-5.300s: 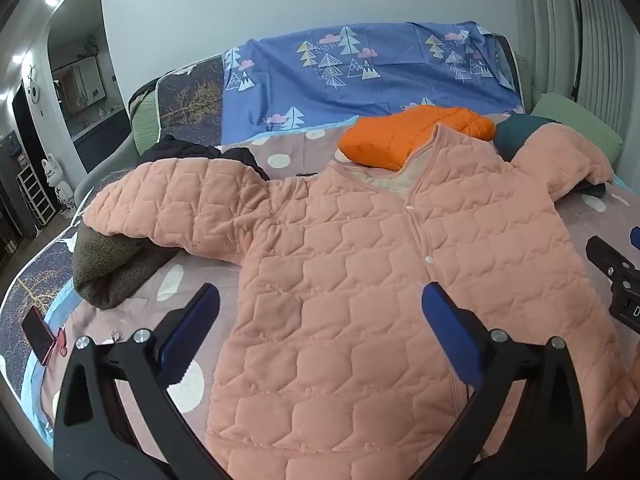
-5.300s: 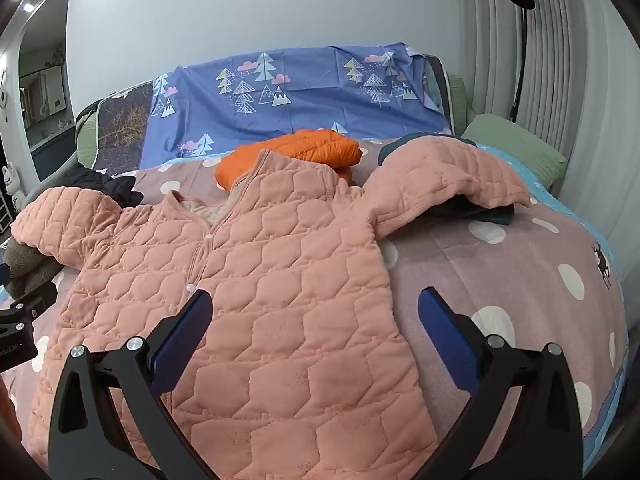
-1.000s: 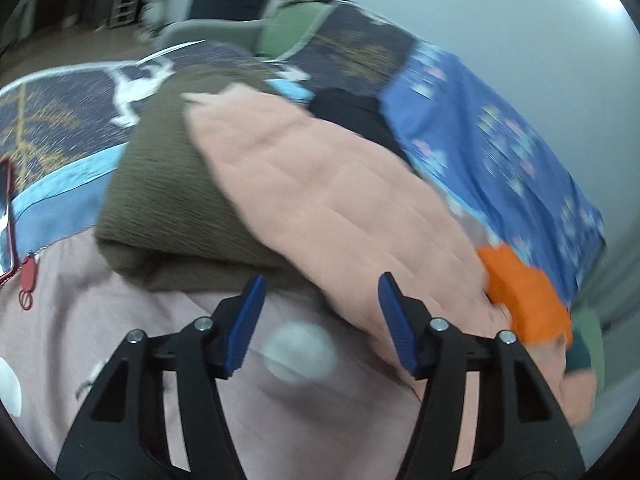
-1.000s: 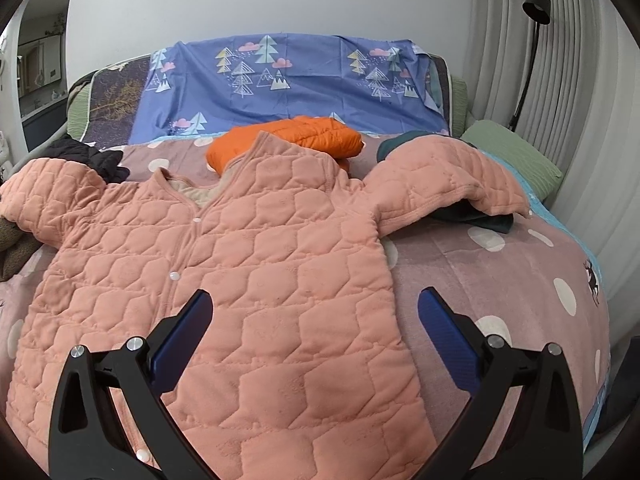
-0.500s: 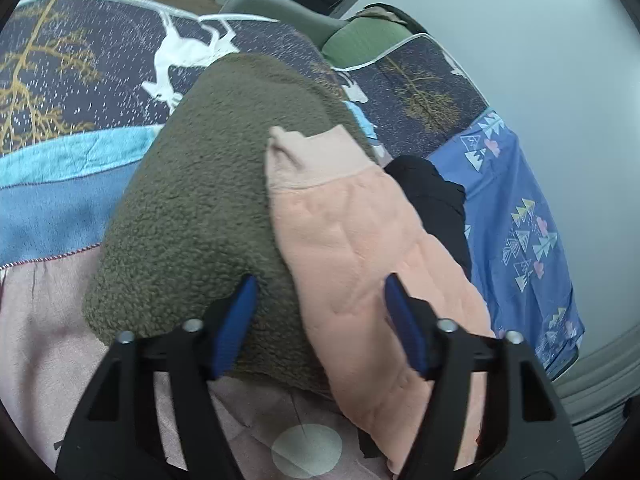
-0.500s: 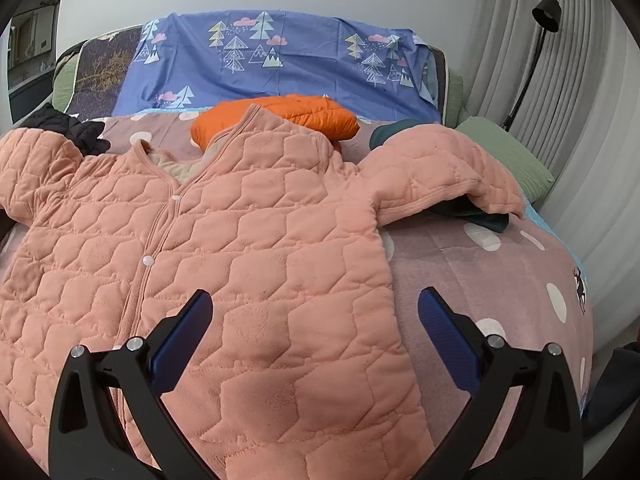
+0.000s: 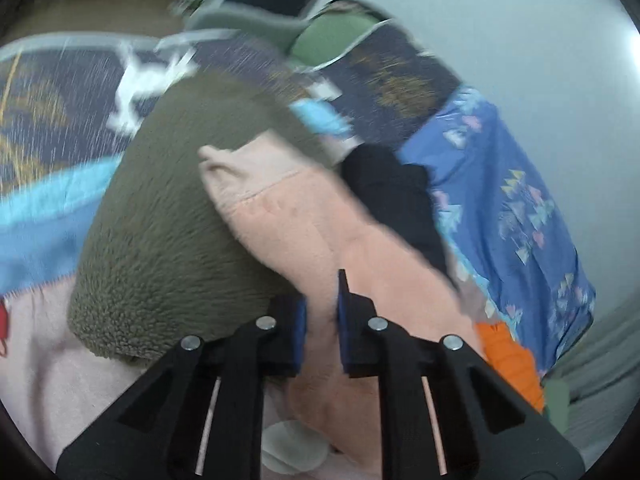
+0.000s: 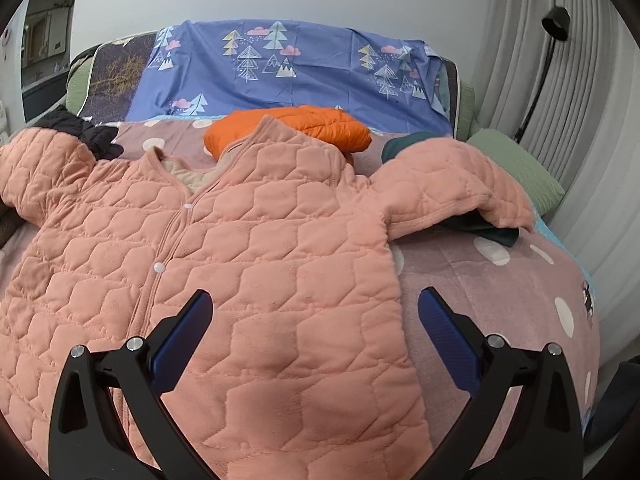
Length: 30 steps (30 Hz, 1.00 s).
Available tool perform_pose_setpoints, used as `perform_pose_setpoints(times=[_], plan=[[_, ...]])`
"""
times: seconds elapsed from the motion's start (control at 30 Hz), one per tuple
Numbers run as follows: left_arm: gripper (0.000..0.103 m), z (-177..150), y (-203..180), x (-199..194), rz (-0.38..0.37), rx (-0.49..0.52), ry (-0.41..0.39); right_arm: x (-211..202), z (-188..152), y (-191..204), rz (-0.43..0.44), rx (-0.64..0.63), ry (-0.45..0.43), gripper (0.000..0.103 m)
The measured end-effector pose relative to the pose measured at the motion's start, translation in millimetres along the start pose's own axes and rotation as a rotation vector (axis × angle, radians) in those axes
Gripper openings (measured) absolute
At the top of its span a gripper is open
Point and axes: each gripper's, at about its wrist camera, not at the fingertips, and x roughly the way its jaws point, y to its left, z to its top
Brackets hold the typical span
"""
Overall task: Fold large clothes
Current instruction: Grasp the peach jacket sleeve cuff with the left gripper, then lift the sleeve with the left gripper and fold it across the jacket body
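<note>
Where the left gripper [image 7: 322, 320] sits at the lower centre of its own view, its blue pads have pinched together on the sleeve [image 7: 288, 216] of the pink quilted jacket [image 8: 248, 264], a fold of pink cloth squeezed between them; the sleeve runs up from the jaws to its pale cuff [image 7: 236, 168] near the middle of the frame, draped over a mound of olive fleece [image 7: 160, 232] that fills the left centre; a black garment [image 7: 396, 196] lies just right of the sleeve, with a blue tree-print sheet [image 7: 520, 216] beyond it at the right edge. Across the lower part of the other view, the right gripper [image 8: 316, 340] stands wide, nothing between its pads, hanging over the jacket's lower front; the jacket lies spread face up on the dotted mauve bedspread [image 8: 500, 288], snaps closed down its front, its collar against a folded orange jacket [image 8: 300, 124] at upper centre; the other sleeve [image 8: 460, 184] bends over a dark teal garment [image 8: 492, 232] at centre right, beside a green pillow [image 8: 516, 164].
</note>
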Motion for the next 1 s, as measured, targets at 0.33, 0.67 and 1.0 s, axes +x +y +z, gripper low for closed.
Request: perform_pose_setpoints(times=[0.33,0.67,1.0], plan=[[0.012,-122.7,-233.0,-116.7,-0.376,0.613,-0.091,-6.0,8.7,-47.7,0.086,0.157,-0.010,0.102],[0.014,-330.8,-376.2,-40.4,-0.532,0.916,0.204,-8.6,-1.8,-102.8,0.025,0.252,-0.013,0.102],[0.048,-418.5,-374.4,-2.7,-0.482,1.060,0.363,8.3,-15.2,-128.2,0.049,0.299,0.035,0.102]])
